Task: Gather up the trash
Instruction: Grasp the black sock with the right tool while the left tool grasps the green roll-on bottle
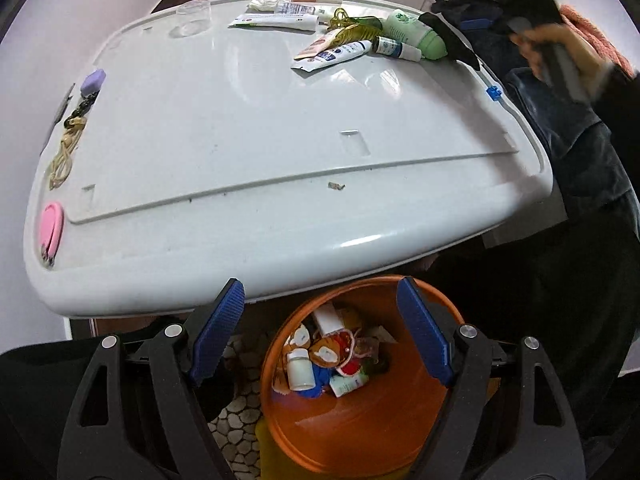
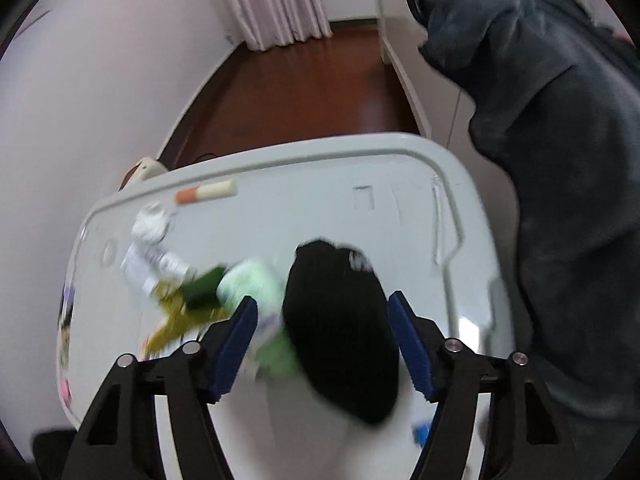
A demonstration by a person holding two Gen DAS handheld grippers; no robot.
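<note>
Left wrist view: left gripper (image 1: 320,308) spread, ribbed blue pads above round orange bin (image 1: 360,420) of trash

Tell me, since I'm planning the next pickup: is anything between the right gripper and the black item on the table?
Nothing visible does. The right gripper stands open over the black item, which shows between its fingers. A green bottle lies just beside it, though blur hides whether they touch.
</note>
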